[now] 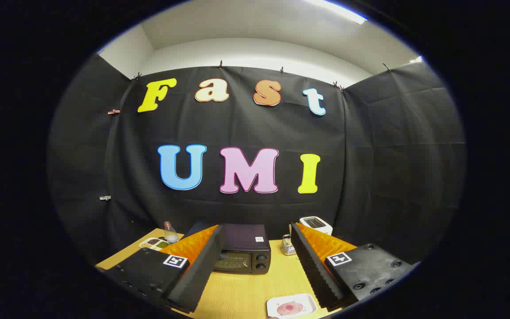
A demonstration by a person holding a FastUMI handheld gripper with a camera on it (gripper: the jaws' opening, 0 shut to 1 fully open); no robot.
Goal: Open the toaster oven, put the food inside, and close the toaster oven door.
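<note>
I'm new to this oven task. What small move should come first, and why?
Probably lower the tool toward the black toaster oven's door: the door looks closed, the fingers are open and empty above the wooden table, and the food on the white square plate waits nearby.

Small bottle stood on wooden table beside a divided snack tray. Wire holder sat mid-table, white toaster behind it.
</note>
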